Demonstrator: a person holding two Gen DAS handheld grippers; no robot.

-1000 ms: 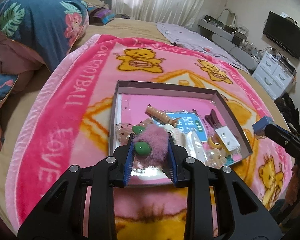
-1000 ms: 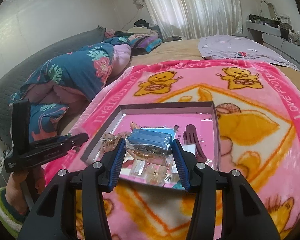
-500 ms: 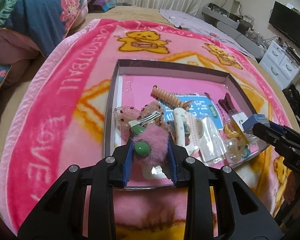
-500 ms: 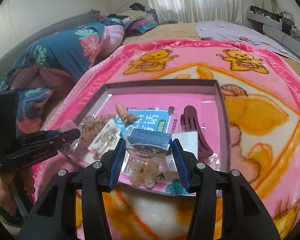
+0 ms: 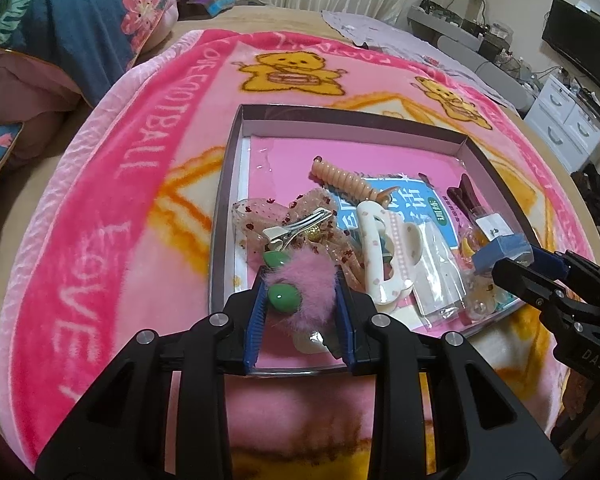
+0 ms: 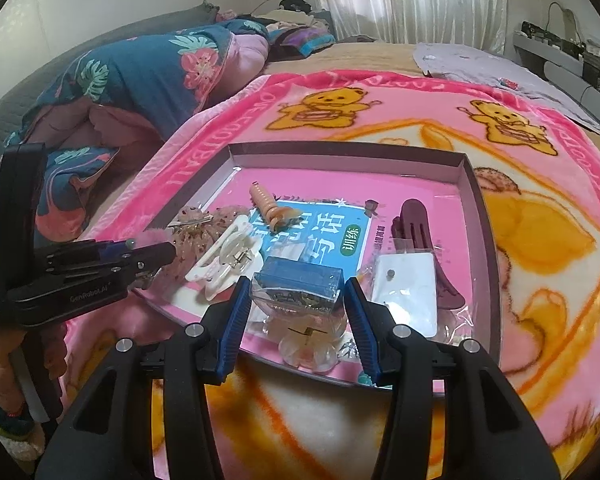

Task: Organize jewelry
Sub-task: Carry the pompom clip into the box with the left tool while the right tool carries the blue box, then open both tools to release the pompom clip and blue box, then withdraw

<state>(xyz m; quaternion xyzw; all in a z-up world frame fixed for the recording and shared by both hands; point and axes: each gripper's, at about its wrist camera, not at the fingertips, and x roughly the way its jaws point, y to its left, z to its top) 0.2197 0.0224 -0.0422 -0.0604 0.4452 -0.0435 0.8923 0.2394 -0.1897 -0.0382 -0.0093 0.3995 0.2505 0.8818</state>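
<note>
A shallow grey box lid (image 5: 230, 168) (image 6: 472, 184) lies on the pink bear blanket and holds several hair clips and packets. My left gripper (image 5: 300, 300) is shut on a fluffy pink clip with green beads (image 5: 304, 288), low over the lid's near left part. My right gripper (image 6: 296, 294) is shut on a small clear packet with a blue card (image 6: 298, 282), over the lid's near edge; it also shows in the left wrist view (image 5: 500, 250). In the lid lie a white claw clip (image 5: 380, 256) (image 6: 224, 256), a peach spiral clip (image 5: 344, 180), a maroon clip (image 6: 416, 220) and a blue card (image 6: 320, 232).
The pink blanket (image 5: 140, 200) covers a bed. A blue floral quilt (image 5: 72, 20) is bunched at the back left. Drawers and a TV (image 5: 580, 56) stand at the right. The left gripper body crosses the right wrist view (image 6: 80, 276).
Both grippers have moved forward and down over the lid, each still holding its item. The lid's contents now look closer and larger.
</note>
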